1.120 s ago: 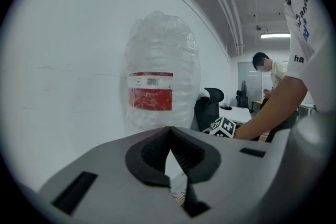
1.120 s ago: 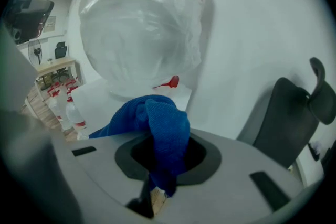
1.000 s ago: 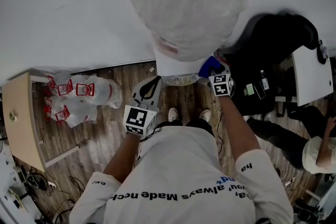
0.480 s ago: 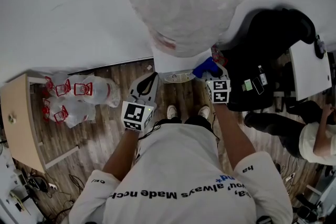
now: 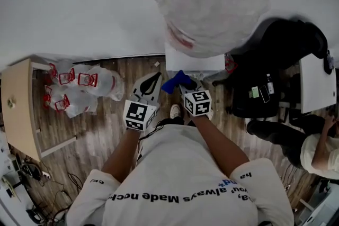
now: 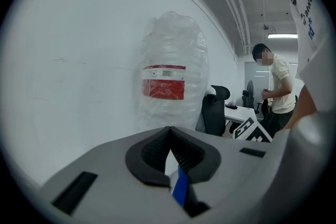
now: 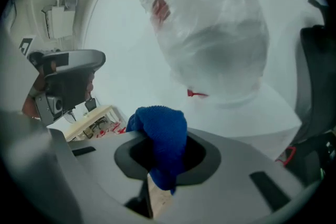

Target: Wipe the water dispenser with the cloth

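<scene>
The water dispenser (image 5: 193, 62) is a white cabinet against the wall, topped by a large bottle in clear plastic wrap (image 5: 212, 2) with a red label (image 6: 164, 81). My right gripper (image 5: 181, 85) is shut on a blue cloth (image 5: 175, 82), just below the dispenser's front left corner. In the right gripper view the cloth (image 7: 160, 139) hangs out of the jaws, with the bottle (image 7: 210, 29) and white cabinet (image 7: 257, 113) close ahead. Beside it, my left gripper (image 5: 154, 79) is shut and holds nothing. It points at the bottle (image 6: 170, 60).
A black office chair (image 5: 275, 50) stands right of the dispenser, with a white desk (image 5: 318, 79) and a seated person (image 5: 318, 151) beyond. Plastic bags with red print (image 5: 79, 90) and a wooden shelf unit (image 5: 18, 114) lie on the left. Another person (image 6: 278, 89) stands far off.
My right gripper has carried the blue cloth leftward, from the dispenser's right side to its front left corner, close to the left gripper. The left gripper has hardly moved.
</scene>
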Tool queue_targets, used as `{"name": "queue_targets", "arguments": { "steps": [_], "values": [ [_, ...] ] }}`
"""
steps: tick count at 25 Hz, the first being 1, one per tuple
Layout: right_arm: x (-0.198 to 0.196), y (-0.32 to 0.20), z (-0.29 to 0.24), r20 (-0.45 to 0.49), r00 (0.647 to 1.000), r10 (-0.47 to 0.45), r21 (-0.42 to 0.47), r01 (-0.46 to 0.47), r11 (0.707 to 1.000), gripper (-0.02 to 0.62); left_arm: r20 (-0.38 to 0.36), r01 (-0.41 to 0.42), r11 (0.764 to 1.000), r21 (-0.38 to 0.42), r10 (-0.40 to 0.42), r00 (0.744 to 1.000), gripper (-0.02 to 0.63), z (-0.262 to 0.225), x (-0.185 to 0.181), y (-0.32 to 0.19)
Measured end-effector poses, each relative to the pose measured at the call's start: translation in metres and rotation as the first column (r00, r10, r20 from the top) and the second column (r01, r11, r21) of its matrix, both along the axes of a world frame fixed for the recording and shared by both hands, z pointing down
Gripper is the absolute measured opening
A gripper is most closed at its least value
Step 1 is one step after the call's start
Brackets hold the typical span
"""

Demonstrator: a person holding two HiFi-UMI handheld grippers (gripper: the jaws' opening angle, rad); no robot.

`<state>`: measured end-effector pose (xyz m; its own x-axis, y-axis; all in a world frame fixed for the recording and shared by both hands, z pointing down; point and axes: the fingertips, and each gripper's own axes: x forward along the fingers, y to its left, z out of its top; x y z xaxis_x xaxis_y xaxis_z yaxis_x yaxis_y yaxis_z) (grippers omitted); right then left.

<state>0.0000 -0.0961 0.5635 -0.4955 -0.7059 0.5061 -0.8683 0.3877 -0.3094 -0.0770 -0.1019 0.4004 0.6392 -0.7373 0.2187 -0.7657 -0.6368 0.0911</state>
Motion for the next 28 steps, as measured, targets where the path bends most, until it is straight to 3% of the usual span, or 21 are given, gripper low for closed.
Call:
{"name": "queue_targets", "arguments": {
  "steps": [4,8,15,28],
  "values": [
    [-0.05,-0.009,0.034,0.033,0.997,-0.067,-0.089,0.069,0.994,0.077,0.004,0.028,1.0,-0.008,-0.028,1.0,0.018,0.003,-0.013,0.002],
    [-0.064,-0.024,0.065,0.019,0.998,-0.052,-0.167,0.055,0.984,0.077,0.002,0.049,0.999,-0.013,-0.049,0.999,0.018,0.005,-0.022,0.005],
    [-0.044,-0.029,0.091,0.02,0.999,0.044,-0.246,-0.038,0.969,0.074,0.003,0.057,0.998,-0.018,-0.057,0.998,0.018,0.006,-0.028,0.006],
    [-0.005,-0.026,0.089,0.033,0.992,0.124,-0.261,-0.111,0.959,0.074,-0.005,0.027,1.0,0.005,-0.027,1.0,0.018,-0.003,-0.016,-0.004]
  ]
}}
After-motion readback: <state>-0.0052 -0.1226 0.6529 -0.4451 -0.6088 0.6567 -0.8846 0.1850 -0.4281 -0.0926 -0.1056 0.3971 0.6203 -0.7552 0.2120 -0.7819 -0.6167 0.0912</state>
